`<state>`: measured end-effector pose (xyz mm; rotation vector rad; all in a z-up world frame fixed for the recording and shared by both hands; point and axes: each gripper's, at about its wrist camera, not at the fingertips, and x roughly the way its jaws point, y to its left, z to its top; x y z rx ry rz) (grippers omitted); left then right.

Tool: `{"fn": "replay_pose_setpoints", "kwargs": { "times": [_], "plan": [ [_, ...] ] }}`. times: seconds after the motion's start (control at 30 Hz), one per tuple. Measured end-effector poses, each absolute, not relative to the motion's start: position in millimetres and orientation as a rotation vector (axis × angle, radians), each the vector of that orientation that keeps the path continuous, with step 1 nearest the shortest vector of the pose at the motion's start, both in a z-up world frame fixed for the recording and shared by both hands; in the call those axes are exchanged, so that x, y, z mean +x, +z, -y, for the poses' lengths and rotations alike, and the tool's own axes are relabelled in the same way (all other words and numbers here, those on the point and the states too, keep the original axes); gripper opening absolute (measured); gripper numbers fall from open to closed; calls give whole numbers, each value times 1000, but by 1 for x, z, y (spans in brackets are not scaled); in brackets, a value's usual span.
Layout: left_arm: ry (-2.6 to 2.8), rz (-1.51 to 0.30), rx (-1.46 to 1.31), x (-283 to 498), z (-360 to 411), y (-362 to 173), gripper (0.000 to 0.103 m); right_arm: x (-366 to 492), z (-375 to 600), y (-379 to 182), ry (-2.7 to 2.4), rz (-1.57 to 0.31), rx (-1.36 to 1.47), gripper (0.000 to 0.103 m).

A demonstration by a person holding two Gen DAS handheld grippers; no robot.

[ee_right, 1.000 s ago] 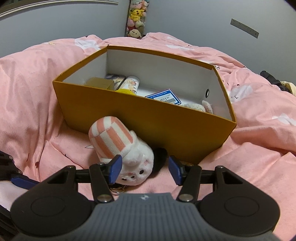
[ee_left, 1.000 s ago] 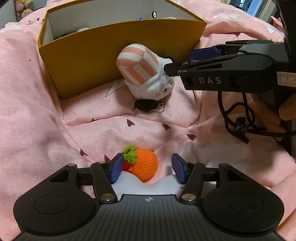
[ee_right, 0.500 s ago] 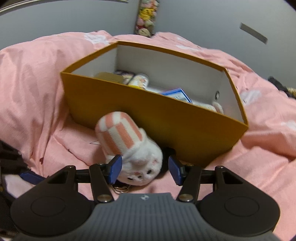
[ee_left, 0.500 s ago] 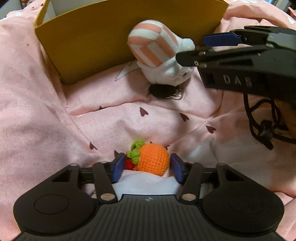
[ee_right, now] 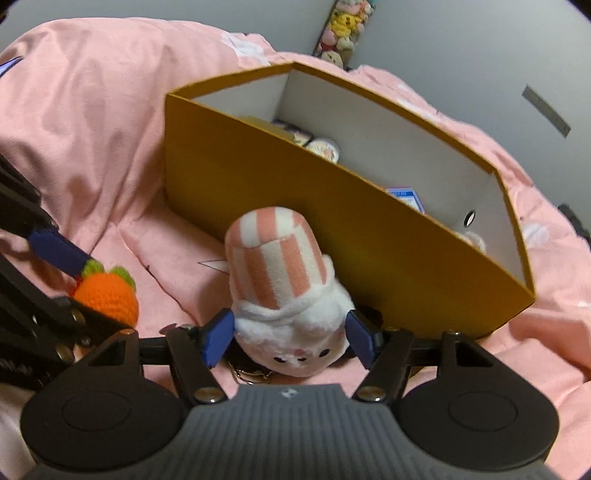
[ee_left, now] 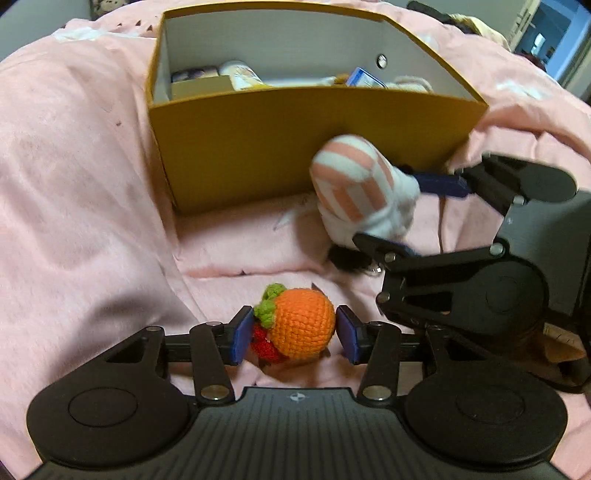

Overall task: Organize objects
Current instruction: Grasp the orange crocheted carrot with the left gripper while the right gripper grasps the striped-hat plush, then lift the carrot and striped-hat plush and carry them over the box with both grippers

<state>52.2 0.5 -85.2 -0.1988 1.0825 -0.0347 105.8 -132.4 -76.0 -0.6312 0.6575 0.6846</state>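
Observation:
An orange crocheted fruit (ee_left: pixel 301 323) with green leaves and a red bit lies on the pink bedding between the blue pads of my left gripper (ee_left: pixel 293 334); the pads touch or nearly touch both its sides. It also shows in the right wrist view (ee_right: pixel 107 299). A white plush toy with a pink-striped hat (ee_right: pixel 286 291) lies against the yellow box (ee_right: pixel 295 206). My right gripper (ee_right: pixel 290 338) straddles the plush's head, pads close on both sides. The plush also shows in the left wrist view (ee_left: pixel 362 192), with my right gripper (ee_left: pixel 413 218) around it.
The yellow box (ee_left: pixel 295 133) has white inner walls and holds several small items: a can, a brown packet and a blue card. Rumpled pink bedding (ee_left: pixel 74 184) surrounds everything. Stuffed toys (ee_right: pixel 340 26) hang on the far grey wall.
Both grippers have narrowed around their objects. The left pads now sit against the orange fruit, the right pads frame the plush's head. Both cameras' viewpoints have shifted, showing more of the box.

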Motion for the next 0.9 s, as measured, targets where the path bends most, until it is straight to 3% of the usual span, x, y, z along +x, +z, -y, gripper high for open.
{"fn": "replay_pose_setpoints", "kwargs": {
  "times": [0.33, 0.63, 0.9],
  "plan": [
    [-7, -1058, -213, 60, -4, -84, 56, 122, 117, -93, 667, -670, -646, 78],
    [-10, -1038, -215, 57, -4, -82, 56, 115, 118, -92, 647, -630, -637, 70],
    [-18, -964, -264, 47, -10, -63, 56, 100, 138, -52, 669, -601, -500, 70]
  ]
}}
